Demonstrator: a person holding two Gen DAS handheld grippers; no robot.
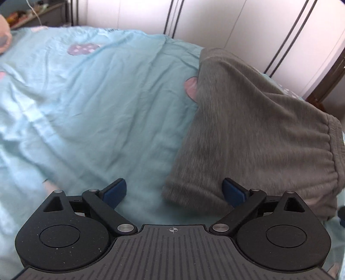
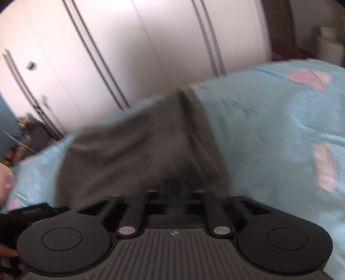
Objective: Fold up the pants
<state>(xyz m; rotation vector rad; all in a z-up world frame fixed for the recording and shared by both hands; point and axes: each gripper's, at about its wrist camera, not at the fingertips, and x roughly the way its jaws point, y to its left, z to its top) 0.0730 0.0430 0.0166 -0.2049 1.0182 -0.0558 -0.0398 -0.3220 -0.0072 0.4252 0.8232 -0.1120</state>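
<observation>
Grey ribbed pants (image 1: 248, 133) lie folded on the light blue bed sheet (image 1: 97, 107), with the elastic waistband at the right. My left gripper (image 1: 174, 191) is open and empty; its right finger overlaps the pants' near corner and its left finger is over bare sheet. In the blurred right wrist view my right gripper (image 2: 174, 187) is shut on the near edge of the pants (image 2: 133, 148), which stretch away from it across the sheet (image 2: 269, 133).
White wardrobe doors (image 1: 215, 23) with dark vertical strips stand behind the bed, and also show in the right wrist view (image 2: 133, 47). A cluttered shelf (image 1: 32, 15) is at far left. The other gripper's black body (image 2: 32, 211) shows at lower left.
</observation>
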